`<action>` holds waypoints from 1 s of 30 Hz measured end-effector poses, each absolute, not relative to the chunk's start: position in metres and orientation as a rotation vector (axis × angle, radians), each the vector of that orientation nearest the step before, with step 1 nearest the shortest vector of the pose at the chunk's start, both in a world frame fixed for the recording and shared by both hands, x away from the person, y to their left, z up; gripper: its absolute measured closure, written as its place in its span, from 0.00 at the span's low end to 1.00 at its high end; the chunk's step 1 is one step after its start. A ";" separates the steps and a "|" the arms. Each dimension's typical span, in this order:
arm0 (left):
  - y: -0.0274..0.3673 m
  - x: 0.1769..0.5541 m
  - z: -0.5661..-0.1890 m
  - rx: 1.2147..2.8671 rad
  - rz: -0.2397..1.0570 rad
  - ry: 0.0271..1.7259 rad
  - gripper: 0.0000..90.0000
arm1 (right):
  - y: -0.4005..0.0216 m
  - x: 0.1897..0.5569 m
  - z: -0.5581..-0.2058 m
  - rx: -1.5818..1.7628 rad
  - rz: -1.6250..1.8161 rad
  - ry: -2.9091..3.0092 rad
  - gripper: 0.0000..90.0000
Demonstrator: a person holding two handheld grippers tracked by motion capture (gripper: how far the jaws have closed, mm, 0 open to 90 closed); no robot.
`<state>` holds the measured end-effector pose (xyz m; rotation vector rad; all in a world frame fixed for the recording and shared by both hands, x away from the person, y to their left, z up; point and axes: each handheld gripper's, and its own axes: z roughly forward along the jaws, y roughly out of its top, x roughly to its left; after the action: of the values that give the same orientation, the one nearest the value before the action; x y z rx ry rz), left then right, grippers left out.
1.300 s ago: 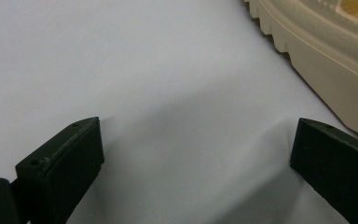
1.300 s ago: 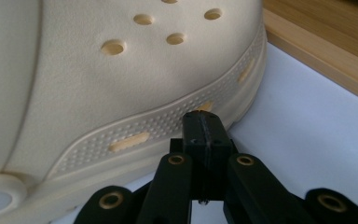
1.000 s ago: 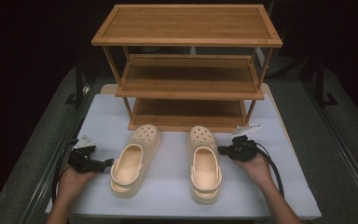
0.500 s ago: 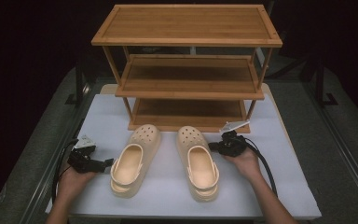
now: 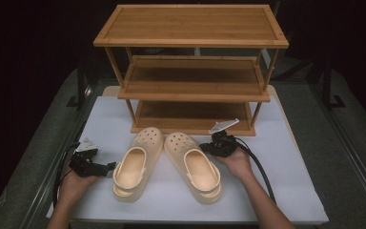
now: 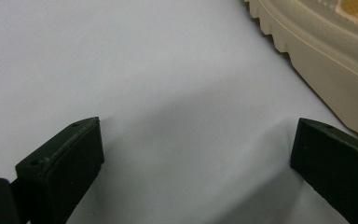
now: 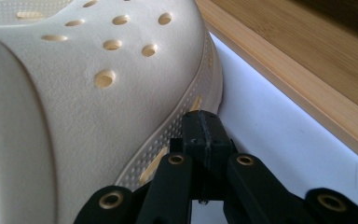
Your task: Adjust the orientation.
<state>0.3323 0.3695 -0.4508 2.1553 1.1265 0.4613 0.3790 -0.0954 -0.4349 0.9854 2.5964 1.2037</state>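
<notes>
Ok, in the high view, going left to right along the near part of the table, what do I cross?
Left claw → left clog → right clog → right claw.

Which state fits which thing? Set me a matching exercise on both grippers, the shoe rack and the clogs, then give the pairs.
1 left gripper
2 right gripper
3 shoe rack
4 clogs

A pale yellow, side by side
B jaws shut, tips at a sole's edge
C wooden, at the back of the table
D jaws open over bare white surface

Pairs: 1-D, 2-B, 3-C, 4-A
</notes>
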 end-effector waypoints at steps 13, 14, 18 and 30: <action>0.369 0.332 -0.451 2.155 0.462 1.127 0.02 | -0.123 0.369 -0.425 1.041 1.158 2.558 0.80; 0.369 0.332 -0.451 2.155 0.462 1.127 0.02 | -0.126 0.367 -0.423 1.039 1.162 2.541 0.78; 0.369 0.332 -0.451 2.154 0.462 1.127 0.02 | -0.136 0.360 -0.419 1.076 1.164 2.514 0.66; 0.369 0.332 -0.451 2.153 0.464 1.126 0.02 | -0.166 0.330 -0.412 1.156 1.219 2.414 0.46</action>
<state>0.3319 0.3694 -0.4506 2.1531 1.1262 0.4643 0.3303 -0.1656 -0.4118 1.1559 2.4141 1.2189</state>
